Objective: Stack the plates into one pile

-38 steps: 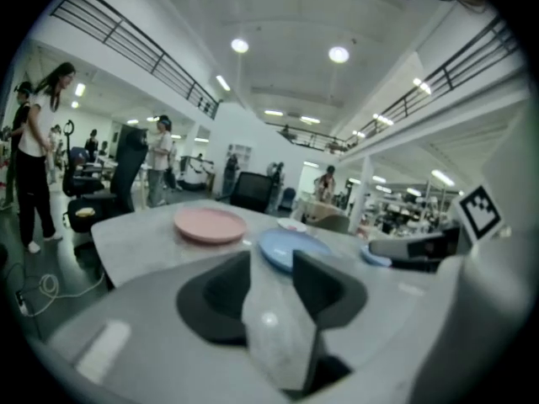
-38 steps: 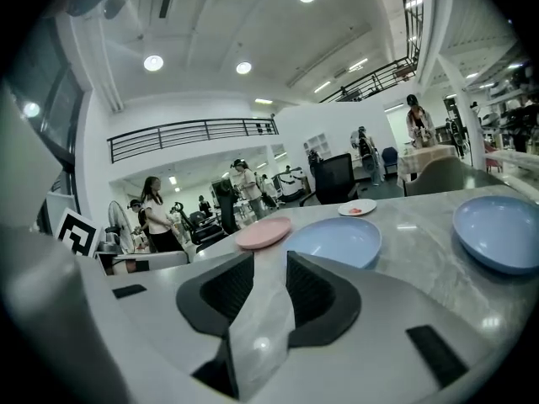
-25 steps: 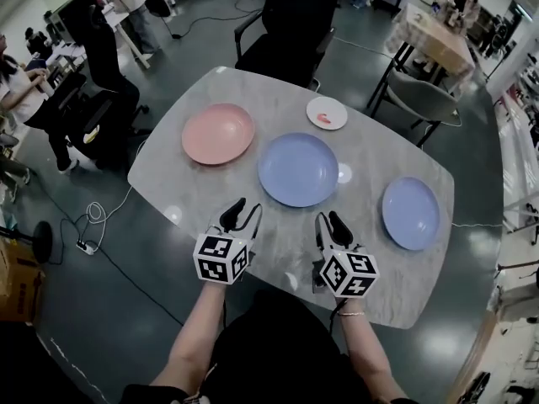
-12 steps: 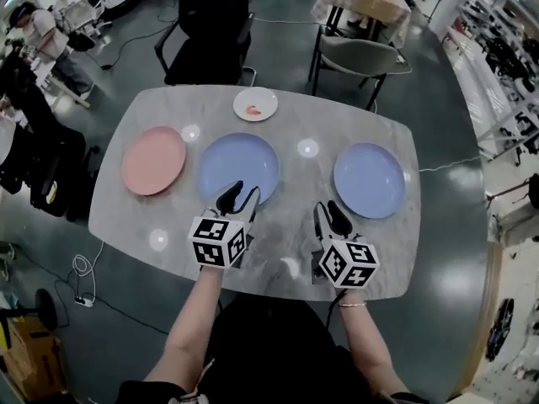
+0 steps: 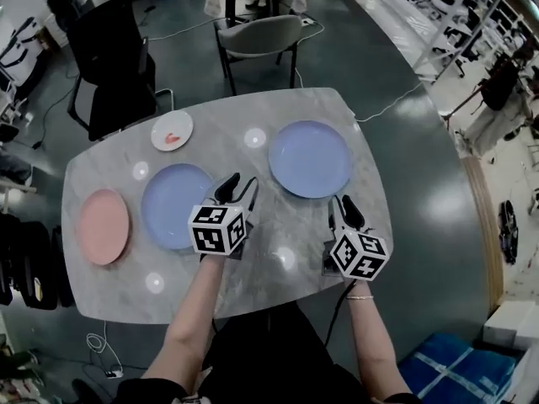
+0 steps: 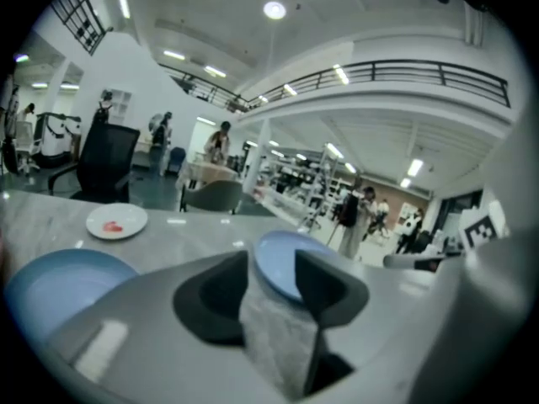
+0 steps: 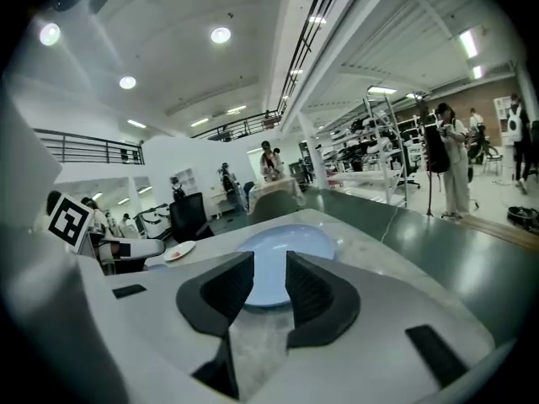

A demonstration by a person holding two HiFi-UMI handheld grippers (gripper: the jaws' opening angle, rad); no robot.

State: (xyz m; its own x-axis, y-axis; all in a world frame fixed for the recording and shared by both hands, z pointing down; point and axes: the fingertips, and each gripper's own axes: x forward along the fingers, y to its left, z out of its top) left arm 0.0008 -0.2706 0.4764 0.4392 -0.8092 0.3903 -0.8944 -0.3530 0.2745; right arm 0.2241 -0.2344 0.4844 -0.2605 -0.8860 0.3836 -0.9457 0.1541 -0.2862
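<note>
Marble table (image 5: 253, 289) holds unstacked plates (image 5: 173, 204); left gripper (image 5: 237, 185), jaws just widening, and right gripper (image 5: 344, 206) gape empty. Next probably means gripping the right-hand blue plate (image 5: 310, 159) by its rim.

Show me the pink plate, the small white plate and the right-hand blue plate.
pink plate (image 5: 104, 225): head view, its middle.
small white plate (image 5: 172, 130): head view, its middle.
right-hand blue plate (image 5: 310, 159): head view, its middle.

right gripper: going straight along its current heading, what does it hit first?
Likely the near rim of the right-hand blue plate, framed between the open jaws of the right gripper. It tilts slightly down, so it might touch bare table just short of the plate first; depth unclear.
</note>
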